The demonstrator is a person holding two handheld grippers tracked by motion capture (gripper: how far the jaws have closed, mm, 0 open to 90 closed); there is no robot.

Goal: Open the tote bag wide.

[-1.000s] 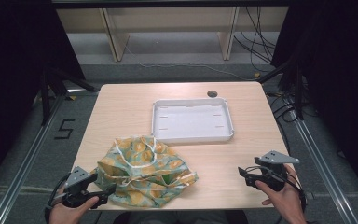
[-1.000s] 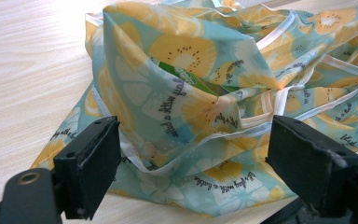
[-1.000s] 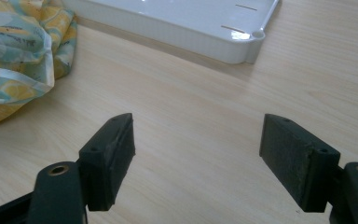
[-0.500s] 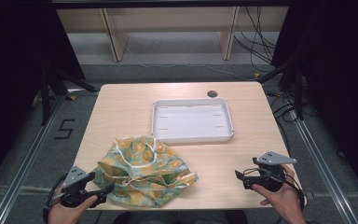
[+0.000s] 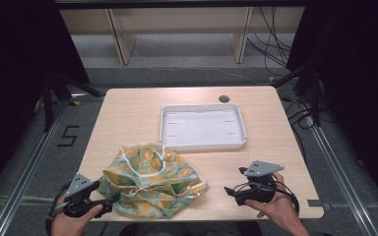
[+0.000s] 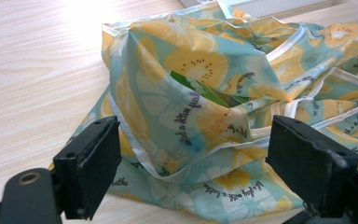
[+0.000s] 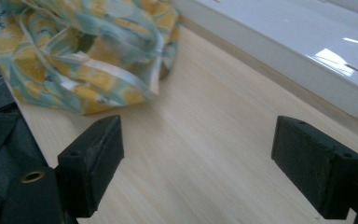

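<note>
Lying crumpled on pale wood table [image 5: 128, 113]: fruit-print bag [image 5: 152, 179]; both tongs released; white tray [image 5: 204, 145] beyond; dark surrounds.

Pale wooden table [image 5: 133, 113], grey floor [image 5: 187, 49], shelving legs [image 5: 120, 42], perhaps dark curtains [image 5: 10, 64]

Thin glossy printed bag [image 5: 152, 179], pale wood-grain table [image 5: 128, 110], glossy white tray [image 5: 203, 127].

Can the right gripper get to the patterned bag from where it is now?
Probably yes: the right gripper is open and faces the patterned bag, with bare table between them.
</note>
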